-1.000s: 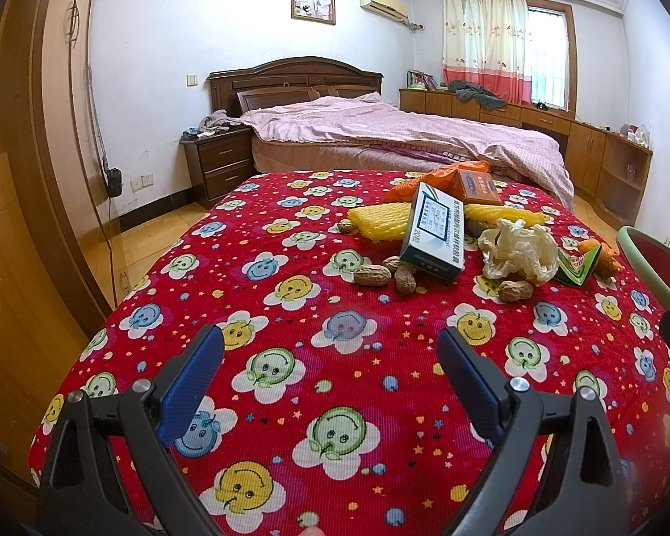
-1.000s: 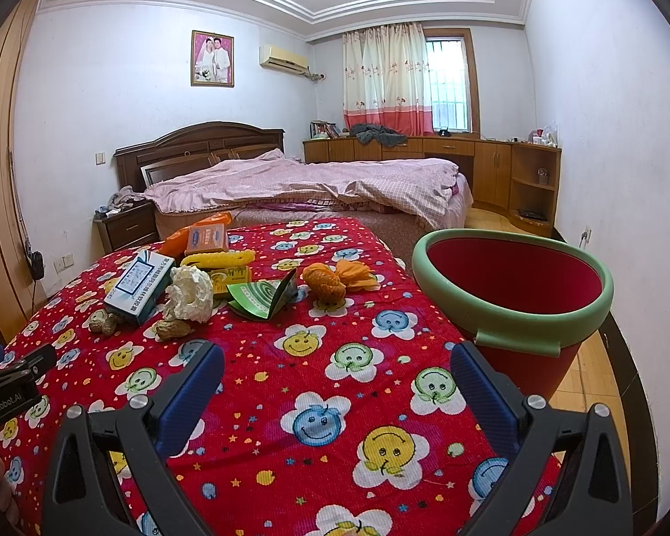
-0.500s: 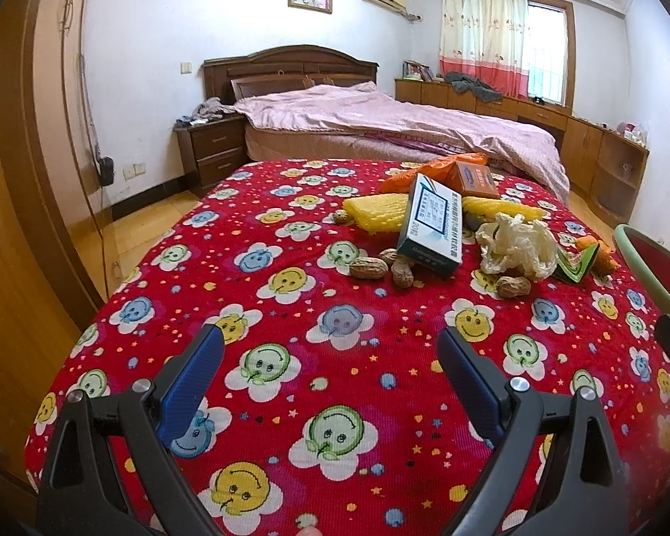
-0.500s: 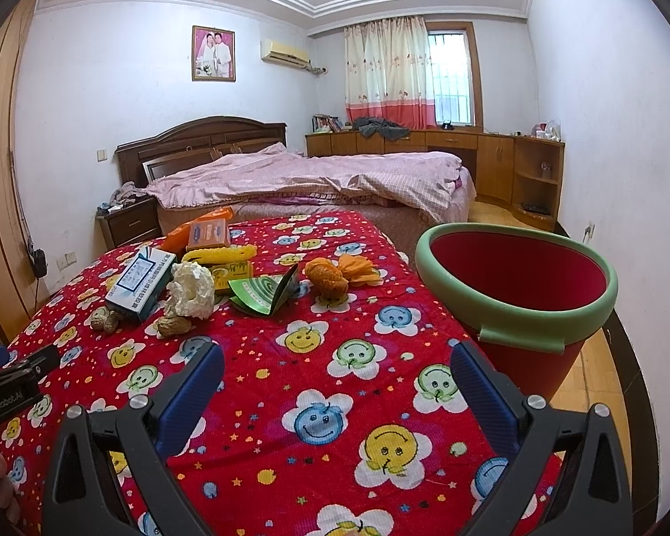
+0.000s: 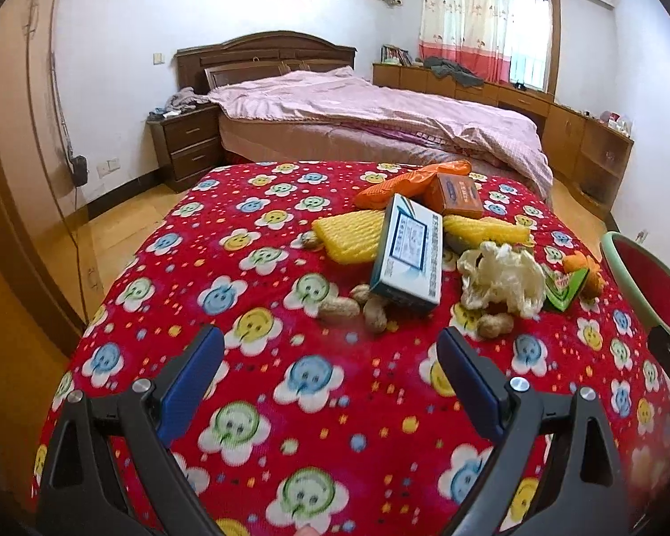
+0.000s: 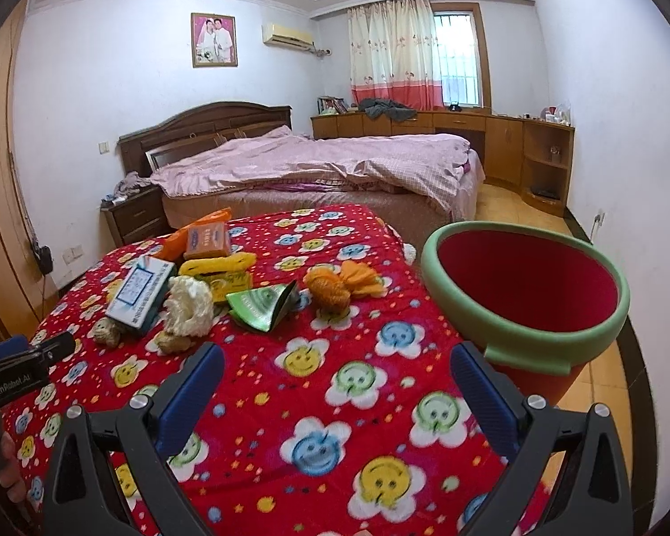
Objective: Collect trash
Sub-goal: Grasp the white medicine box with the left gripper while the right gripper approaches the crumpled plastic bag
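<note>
We are holding the left hand-held gripper and the right hand-held gripper wide apart and empty, both hovering over the red tabletop short of the trash. The litter, a white-blue box, peanuts and a crumpled white wrapper, is lying clustered mid-cloth, presumably for easy reach. The red bin is standing beside the right edge, ready to receive it.

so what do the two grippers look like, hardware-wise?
Both alike: left gripper and right gripper have black plastic triangulated frames with cut-outs, silver pivot bolts and ribbed blue finger pads. The right view shows "GenRobot.AI" in white on the left unit's black body. No cables visible.
</note>
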The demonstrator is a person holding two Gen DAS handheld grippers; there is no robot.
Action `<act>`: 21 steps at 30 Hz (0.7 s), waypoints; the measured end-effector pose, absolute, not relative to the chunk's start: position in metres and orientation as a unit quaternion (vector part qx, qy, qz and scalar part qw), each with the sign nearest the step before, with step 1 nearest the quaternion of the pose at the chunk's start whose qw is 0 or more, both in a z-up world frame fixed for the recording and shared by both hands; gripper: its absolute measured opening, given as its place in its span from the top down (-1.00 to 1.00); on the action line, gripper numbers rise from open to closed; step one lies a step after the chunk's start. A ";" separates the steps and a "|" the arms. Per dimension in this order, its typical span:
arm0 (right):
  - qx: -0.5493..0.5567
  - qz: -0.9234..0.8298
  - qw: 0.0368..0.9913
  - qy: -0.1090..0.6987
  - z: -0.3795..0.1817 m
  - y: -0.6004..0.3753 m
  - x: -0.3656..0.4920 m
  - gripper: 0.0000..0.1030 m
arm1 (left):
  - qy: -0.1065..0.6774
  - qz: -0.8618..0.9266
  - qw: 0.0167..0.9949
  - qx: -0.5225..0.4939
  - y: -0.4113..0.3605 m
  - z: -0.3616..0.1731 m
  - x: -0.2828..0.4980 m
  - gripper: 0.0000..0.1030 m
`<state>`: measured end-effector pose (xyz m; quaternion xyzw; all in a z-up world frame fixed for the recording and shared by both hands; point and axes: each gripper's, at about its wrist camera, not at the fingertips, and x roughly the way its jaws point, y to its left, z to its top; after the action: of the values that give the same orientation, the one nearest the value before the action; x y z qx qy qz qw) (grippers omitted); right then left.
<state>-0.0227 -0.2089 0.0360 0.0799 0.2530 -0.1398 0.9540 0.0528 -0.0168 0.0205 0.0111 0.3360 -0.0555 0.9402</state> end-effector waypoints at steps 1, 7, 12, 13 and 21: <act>0.078 -0.141 0.953 0.255 0.037 -0.210 -0.020 -1.00 | 0.341 -0.058 0.938 0.012 -0.018 0.021 0.058 -0.86; 0.087 -0.134 0.944 0.289 0.042 -0.226 0.000 -1.00 | 0.372 -0.071 0.925 0.021 -0.035 0.021 0.089 -0.86; 0.115 -0.128 0.936 0.306 0.041 -0.242 0.015 -1.00 | 0.382 -0.078 0.920 0.036 -0.052 0.021 0.110 -0.86; 0.115 -0.127 0.935 0.310 0.041 -0.243 0.017 -1.00 | 0.384 -0.079 0.919 0.040 -0.056 0.020 0.114 -0.86; 0.084 -0.114 0.929 0.342 0.041 -0.243 0.039 -1.00 | 0.410 -0.092 0.904 0.073 -0.079 0.006 0.141 -0.72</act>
<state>0.0393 -0.2425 0.0412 0.0839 0.3425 -0.1142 0.9288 0.1410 -0.0791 0.0062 0.0731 0.4105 -0.0922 0.9042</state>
